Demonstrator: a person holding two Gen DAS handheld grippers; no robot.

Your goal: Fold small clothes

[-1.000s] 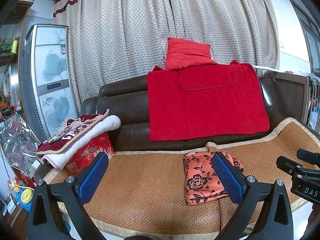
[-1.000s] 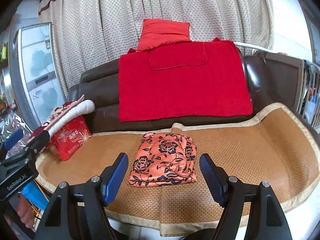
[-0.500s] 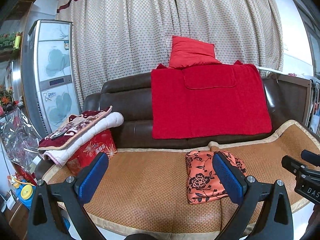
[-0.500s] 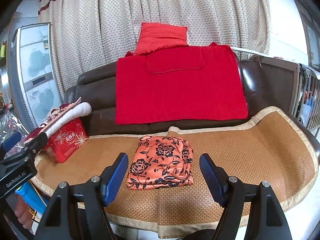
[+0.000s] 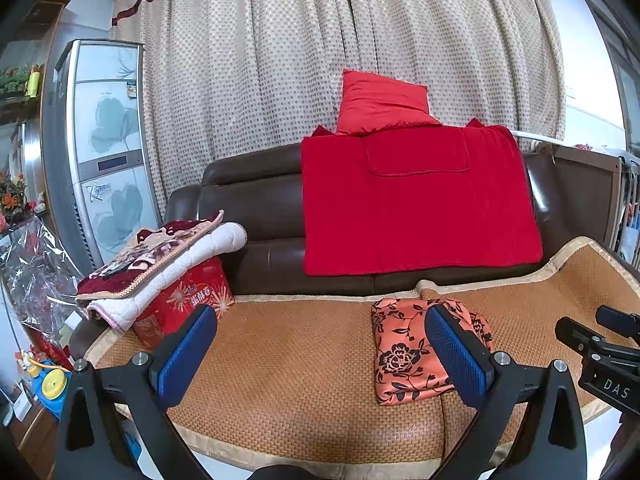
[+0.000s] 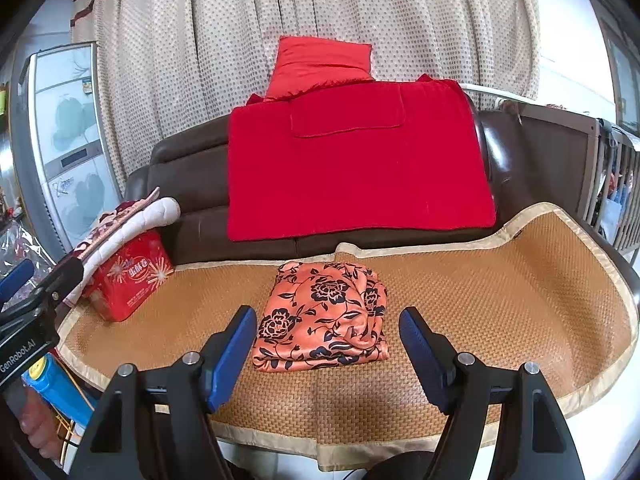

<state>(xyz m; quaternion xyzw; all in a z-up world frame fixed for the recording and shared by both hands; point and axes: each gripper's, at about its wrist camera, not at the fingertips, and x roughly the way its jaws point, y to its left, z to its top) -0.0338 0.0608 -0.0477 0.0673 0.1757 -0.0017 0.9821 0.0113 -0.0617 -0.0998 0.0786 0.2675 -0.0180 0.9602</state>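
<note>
A small orange garment with a black flower print lies folded into a compact rectangle on the woven mat that covers the sofa seat. It also shows in the left wrist view, partly behind the right finger. My right gripper is open and empty, held back from the sofa's front edge, the garment framed between its blue pads. My left gripper is open and empty, to the left of the garment, over bare mat. The right gripper's body shows at the left wrist view's right edge.
A red blanket and a red pillow hang on the brown sofa back. A red gift box with folded quilts on top stands at the mat's left end. A tall air conditioner and curtains are behind.
Both grippers have drawn back and risen slightly from the sofa; the garment looks a bit farther off and lies still. Both stay open.
</note>
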